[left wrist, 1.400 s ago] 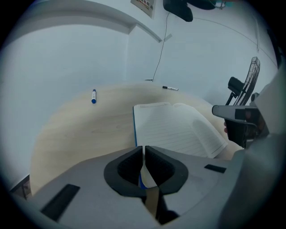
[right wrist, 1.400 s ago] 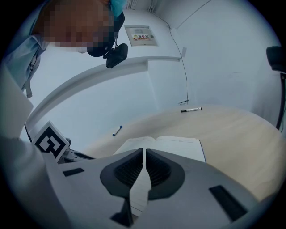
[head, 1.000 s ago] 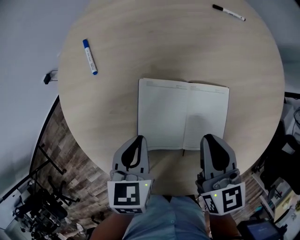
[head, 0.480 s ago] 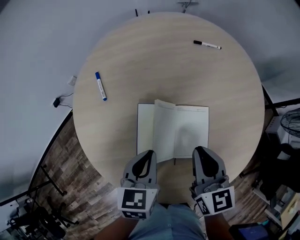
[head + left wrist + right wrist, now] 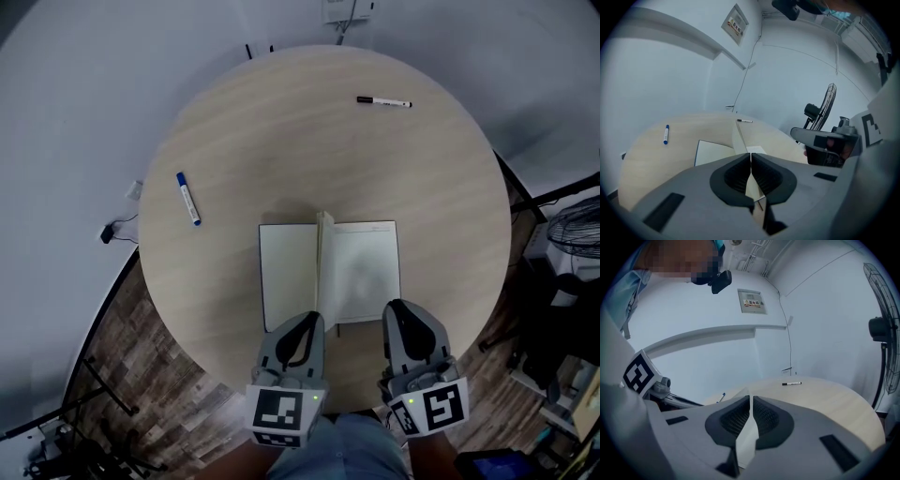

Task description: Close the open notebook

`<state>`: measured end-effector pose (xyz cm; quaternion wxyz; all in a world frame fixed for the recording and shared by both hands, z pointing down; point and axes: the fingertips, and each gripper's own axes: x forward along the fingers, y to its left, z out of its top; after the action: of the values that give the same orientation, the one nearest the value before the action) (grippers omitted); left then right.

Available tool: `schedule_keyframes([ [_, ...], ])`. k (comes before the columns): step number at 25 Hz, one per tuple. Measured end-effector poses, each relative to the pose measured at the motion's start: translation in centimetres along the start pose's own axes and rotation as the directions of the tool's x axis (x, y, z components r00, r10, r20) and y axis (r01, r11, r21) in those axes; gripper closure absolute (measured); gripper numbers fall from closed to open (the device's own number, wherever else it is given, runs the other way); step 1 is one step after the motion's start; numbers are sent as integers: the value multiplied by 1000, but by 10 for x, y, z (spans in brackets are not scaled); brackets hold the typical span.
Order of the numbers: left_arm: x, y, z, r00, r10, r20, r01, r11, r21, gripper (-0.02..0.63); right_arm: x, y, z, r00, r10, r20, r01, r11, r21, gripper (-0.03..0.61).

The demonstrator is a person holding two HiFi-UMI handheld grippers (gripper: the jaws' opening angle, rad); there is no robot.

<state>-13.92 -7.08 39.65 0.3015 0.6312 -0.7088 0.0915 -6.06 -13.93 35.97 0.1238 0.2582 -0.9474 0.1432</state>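
Note:
The notebook [image 5: 361, 272] lies open on the round wooden table [image 5: 234, 141], near its front edge. One leaf [image 5: 323, 258] stands upright along the spine, between the white left page [image 5: 286, 277] and the right page. My left gripper [image 5: 312, 321] is at the leaf's near edge. In the left gripper view the leaf [image 5: 739, 138] runs straight into the left gripper [image 5: 751, 159], whose jaws are shut on it. My right gripper [image 5: 396, 307] hovers by the notebook's near right corner. In the right gripper view the right gripper [image 5: 751, 401] is shut, with no page plainly caught.
A blue marker [image 5: 188, 199] lies at the table's left and a black marker [image 5: 383, 101] at the far right. A standing fan [image 5: 824, 110] is beyond the table's right side. Cables and a wall socket [image 5: 342, 11] are behind the table.
The notebook lay flat open; its left leaf has swung up from the left page to upright. Both grippers have risen and drawn back towards the table's near edge.

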Motion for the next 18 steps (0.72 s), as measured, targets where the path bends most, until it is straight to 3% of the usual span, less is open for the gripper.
schedule_keyframes([
  [6, 11, -15, 11, 998, -64, 25, 64, 998, -5, 591, 8, -10, -3, 1000, -21, -12, 21, 1000, -4, 528],
  [18, 32, -55, 8, 1000, -12, 8, 12, 1000, -22, 591, -18, -57, -2, 1000, 22, 6, -22, 1000, 13, 528],
])
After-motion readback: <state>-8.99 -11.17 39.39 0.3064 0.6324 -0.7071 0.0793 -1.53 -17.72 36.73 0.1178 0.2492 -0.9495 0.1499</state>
